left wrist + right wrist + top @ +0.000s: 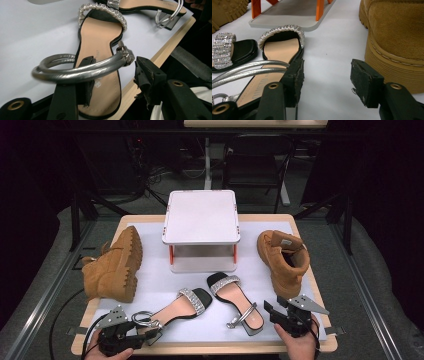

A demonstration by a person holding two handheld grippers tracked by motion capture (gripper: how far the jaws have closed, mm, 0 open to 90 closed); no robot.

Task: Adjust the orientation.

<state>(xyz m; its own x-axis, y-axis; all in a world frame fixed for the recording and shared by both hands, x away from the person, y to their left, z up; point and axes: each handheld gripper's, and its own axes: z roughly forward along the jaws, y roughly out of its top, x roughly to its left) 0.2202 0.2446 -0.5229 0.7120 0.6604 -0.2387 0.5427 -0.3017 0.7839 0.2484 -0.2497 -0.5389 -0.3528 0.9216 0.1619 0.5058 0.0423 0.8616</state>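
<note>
I had my left gripper point(142, 332) at seven o'clock, jaws apart around the left sandal's point(176, 309) silver ankle strap point(80, 68), gripping nothing. My right gripper point(274, 312) waited open and empty. Releasing, I judged; next, back off cleanly.

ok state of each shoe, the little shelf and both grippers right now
left sandal: flat, ankle strap between the left gripper's open jaws
right sandal: flat, untouched
left boot: on its side
right boot: tipped over
shelf: upright, nothing on it
left gripper: open
right gripper: open, nothing between its jaws
</note>
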